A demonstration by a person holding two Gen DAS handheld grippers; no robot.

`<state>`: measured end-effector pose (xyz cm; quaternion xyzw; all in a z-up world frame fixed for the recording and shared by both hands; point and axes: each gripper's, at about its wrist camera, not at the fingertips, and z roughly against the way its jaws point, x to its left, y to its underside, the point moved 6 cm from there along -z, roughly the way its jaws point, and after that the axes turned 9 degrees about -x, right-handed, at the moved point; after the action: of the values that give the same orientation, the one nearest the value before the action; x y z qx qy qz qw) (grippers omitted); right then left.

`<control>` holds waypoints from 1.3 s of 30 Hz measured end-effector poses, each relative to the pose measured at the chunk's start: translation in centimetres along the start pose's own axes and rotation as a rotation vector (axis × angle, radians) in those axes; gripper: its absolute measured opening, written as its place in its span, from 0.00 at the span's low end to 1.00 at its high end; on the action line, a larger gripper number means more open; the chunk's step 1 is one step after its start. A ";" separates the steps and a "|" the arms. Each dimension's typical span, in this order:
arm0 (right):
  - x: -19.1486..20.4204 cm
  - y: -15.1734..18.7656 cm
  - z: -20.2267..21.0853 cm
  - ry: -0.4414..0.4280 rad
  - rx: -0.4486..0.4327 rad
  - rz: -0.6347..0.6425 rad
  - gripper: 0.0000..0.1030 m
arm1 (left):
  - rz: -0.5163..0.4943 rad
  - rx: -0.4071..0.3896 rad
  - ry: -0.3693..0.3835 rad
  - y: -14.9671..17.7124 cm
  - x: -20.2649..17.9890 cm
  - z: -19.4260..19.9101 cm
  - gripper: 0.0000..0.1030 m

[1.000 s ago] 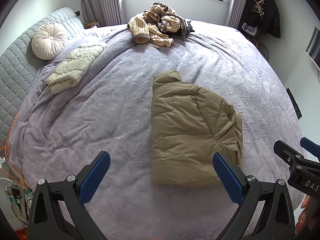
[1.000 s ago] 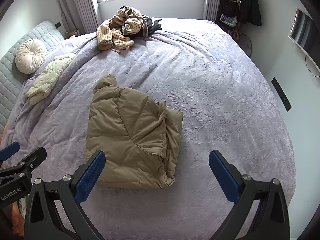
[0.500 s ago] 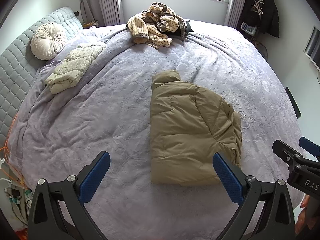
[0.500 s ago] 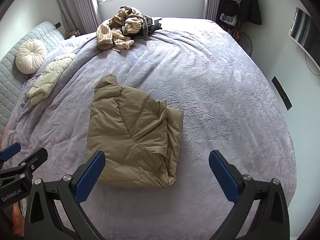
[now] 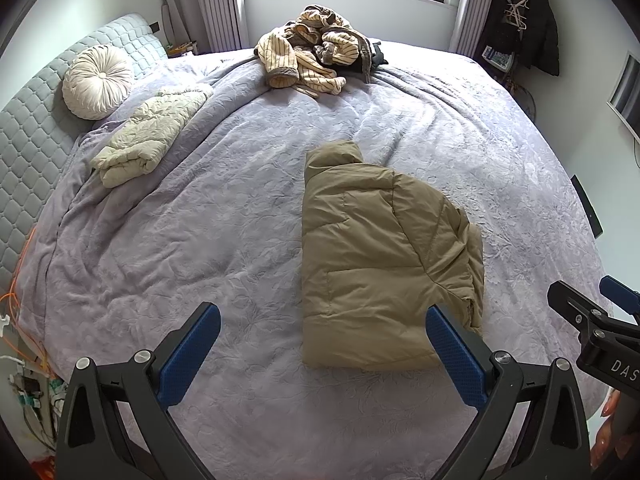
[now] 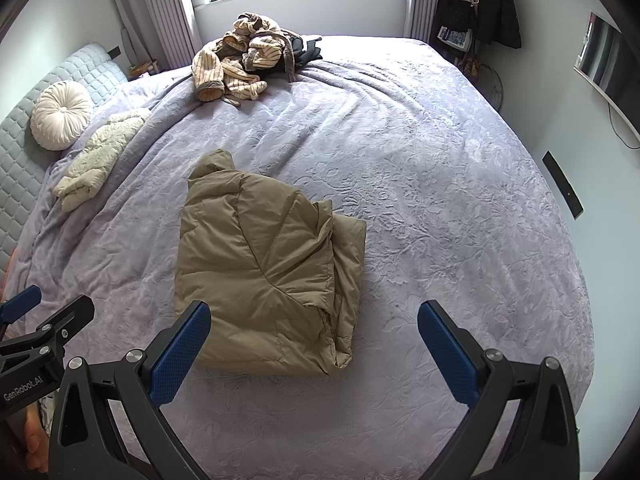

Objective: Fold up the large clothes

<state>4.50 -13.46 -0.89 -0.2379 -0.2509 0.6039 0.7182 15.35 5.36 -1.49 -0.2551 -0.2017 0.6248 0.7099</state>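
Khaki puffer jacket [image 5: 380, 264] lies folded lengthwise on the bed [image 5: 200, 240], collar toward the window. Your left gripper [image 5: 320, 354] and right gripper [image 6: 314, 350] hover above its hem, jaws spread, holding nothing. Next, you likely pinch the hem corners (thick padding) and fold toward the collar.

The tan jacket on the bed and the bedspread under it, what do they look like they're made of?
Tan jacket: likely smooth synthetic shell with puffy filling, judging by its stitched quilted panels and faint sheen. Bedspread: soft lavender fabric, matte, with an embossed floral pattern; fibre unclear.
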 end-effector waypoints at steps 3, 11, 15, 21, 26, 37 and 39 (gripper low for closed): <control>-0.1 0.0 -0.1 -0.001 0.001 0.000 1.00 | -0.002 0.000 0.001 -0.1 0.0 -0.1 1.00; 0.1 0.1 0.0 0.000 0.001 -0.003 1.00 | -0.004 -0.001 0.001 0.0 0.0 0.0 1.00; 0.1 0.2 0.0 0.001 -0.002 -0.003 1.00 | -0.001 -0.002 0.000 0.0 0.0 0.0 1.00; 0.3 0.2 0.2 0.001 -0.002 -0.003 1.00 | 0.000 -0.005 0.000 0.1 0.4 0.2 1.00; 0.3 0.3 0.1 0.002 -0.002 -0.005 1.00 | -0.006 -0.005 0.009 0.0 0.3 0.3 1.00; 0.4 0.3 0.2 0.003 -0.002 -0.006 1.00 | -0.007 -0.012 0.002 -0.2 0.2 0.2 1.00; 0.4 0.4 0.1 0.003 -0.001 -0.007 1.00 | -0.008 -0.010 0.000 -0.1 0.2 0.2 1.00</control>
<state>4.18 -13.03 -1.03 -0.2383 -0.2512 0.6007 0.7206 15.38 5.58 -1.27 -0.2581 -0.2057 0.6208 0.7111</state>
